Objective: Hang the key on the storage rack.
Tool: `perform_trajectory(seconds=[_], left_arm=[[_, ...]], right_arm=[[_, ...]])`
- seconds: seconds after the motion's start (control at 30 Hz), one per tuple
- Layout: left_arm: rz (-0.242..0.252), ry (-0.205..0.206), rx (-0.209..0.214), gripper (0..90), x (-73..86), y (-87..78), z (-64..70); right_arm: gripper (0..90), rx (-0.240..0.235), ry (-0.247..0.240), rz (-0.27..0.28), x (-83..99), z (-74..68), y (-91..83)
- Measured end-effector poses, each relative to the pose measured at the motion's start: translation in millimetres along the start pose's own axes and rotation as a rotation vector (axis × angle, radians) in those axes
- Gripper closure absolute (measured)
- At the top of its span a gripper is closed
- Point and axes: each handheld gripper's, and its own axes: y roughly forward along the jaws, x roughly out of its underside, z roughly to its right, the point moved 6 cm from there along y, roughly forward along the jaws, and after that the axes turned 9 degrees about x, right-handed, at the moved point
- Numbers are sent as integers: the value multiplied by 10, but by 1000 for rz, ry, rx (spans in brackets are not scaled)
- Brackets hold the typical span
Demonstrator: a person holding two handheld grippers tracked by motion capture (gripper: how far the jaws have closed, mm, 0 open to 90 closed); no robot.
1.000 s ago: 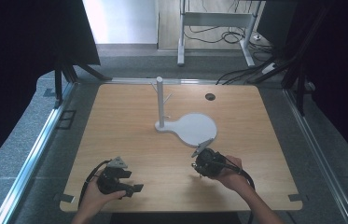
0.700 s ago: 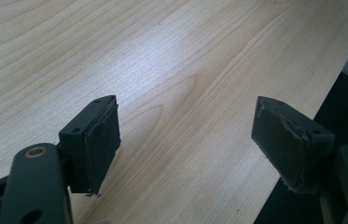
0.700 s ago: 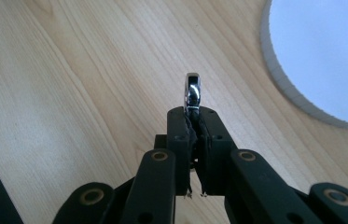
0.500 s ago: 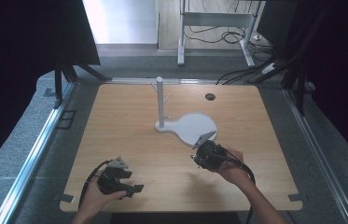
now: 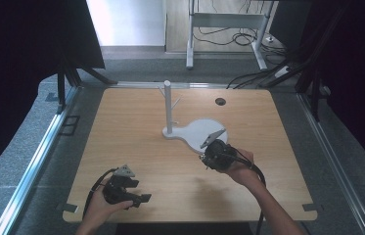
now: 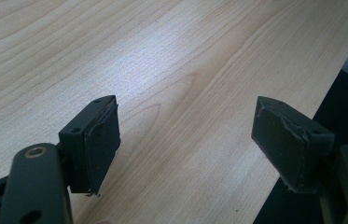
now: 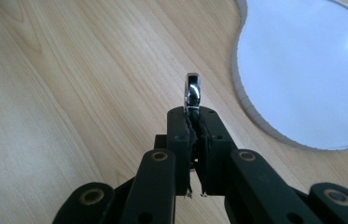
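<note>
Chrome ring pinched in R gripper near white stand base; L gripper spread wide.

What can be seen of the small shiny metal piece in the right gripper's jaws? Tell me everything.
The small shiny metal piece is chrome-bright and narrow with a rounded top, seen edge-on; it may be a ring, but that is unclear. It stands upright from the right gripper, whose black jaws are shut on its lower end, above the wooden table, beside the white round base.
</note>
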Motion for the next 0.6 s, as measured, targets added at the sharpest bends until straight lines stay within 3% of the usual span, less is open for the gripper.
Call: perform_trajectory(seconds=[0.6], left_arm=[[-7, -2, 4, 238, 4, 27, 8]], right_arm=[[845, 12, 15, 16, -188, 117, -14]])
